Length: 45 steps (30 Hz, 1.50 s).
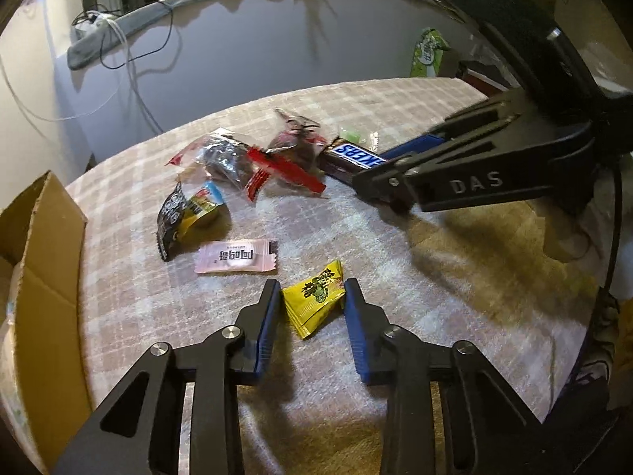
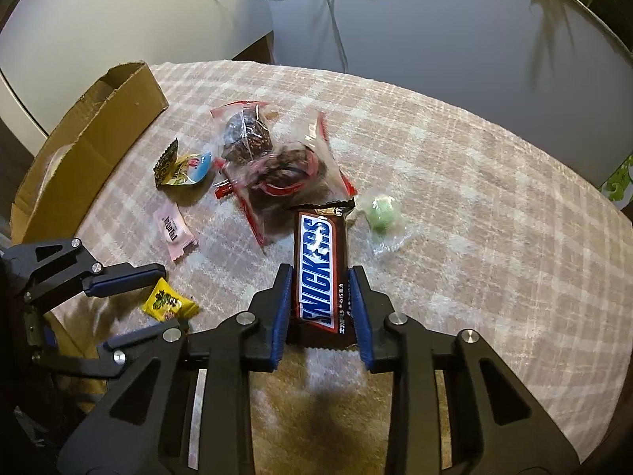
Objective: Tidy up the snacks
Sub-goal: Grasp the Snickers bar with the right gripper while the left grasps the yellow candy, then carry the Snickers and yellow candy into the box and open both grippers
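Observation:
My left gripper [image 1: 312, 291] is closed around a small yellow candy packet [image 1: 314, 301], its blue pads touching both sides; the packet rests on the plaid tablecloth [image 1: 435, 301]. The packet also shows in the right wrist view [image 2: 170, 303], between the left gripper's fingers [image 2: 126, 277]. My right gripper [image 2: 320, 281] is shut on a Snickers bar [image 2: 320, 269], seen too in the left wrist view [image 1: 352, 156]. Other snacks lie on the cloth: a pink packet [image 1: 237, 255], a black and yellow packet [image 1: 190, 213], two clear bags with red trim [image 1: 269, 158], and a green candy [image 2: 381, 213].
An open cardboard box [image 1: 43, 261] stands at the table's left edge, also in the right wrist view [image 2: 95, 134]. A green bag [image 1: 427, 51] sits beyond the table's far right. Cables hang on the wall behind.

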Motion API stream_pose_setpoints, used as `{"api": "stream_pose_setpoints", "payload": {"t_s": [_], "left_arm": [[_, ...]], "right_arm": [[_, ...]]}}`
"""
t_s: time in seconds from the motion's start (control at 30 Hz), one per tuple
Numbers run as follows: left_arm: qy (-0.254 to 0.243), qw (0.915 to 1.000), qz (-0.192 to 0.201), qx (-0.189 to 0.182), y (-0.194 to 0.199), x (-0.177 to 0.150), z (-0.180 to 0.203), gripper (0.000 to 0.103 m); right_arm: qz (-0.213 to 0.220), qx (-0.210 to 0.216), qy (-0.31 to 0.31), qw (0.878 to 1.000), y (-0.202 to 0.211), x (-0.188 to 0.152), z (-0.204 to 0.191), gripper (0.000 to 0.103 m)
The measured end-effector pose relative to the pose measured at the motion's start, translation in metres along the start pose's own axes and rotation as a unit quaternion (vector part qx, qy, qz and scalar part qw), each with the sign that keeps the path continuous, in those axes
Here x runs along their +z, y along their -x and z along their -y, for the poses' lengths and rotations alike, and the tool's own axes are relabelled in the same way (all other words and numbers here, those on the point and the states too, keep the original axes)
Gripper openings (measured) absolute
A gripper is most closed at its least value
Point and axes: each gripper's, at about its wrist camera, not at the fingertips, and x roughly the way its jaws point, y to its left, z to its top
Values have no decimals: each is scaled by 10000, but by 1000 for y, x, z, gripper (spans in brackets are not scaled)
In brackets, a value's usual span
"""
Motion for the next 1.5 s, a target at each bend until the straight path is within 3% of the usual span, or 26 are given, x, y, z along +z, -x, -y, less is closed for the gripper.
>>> {"api": "stream_pose_setpoints", "payload": {"t_s": [0.3, 0.77, 1.1, 1.5], "left_arm": [[508, 9985, 89, -159, 10, -7, -13, 29], [729, 9951, 662, -41, 64, -8, -26, 29], [1035, 9882, 1095, 272, 105, -13, -56, 29], [1596, 9737, 1354, 903, 138, -35, -122, 29]], "right_arm": [[159, 131, -95, 9997, 18, -13, 0, 29], [510, 255, -85, 9983, 59, -17, -13, 29], [866, 448, 279, 9948, 88, 6, -57, 29], [991, 714, 764, 9896, 83, 41, -119, 29]]}}
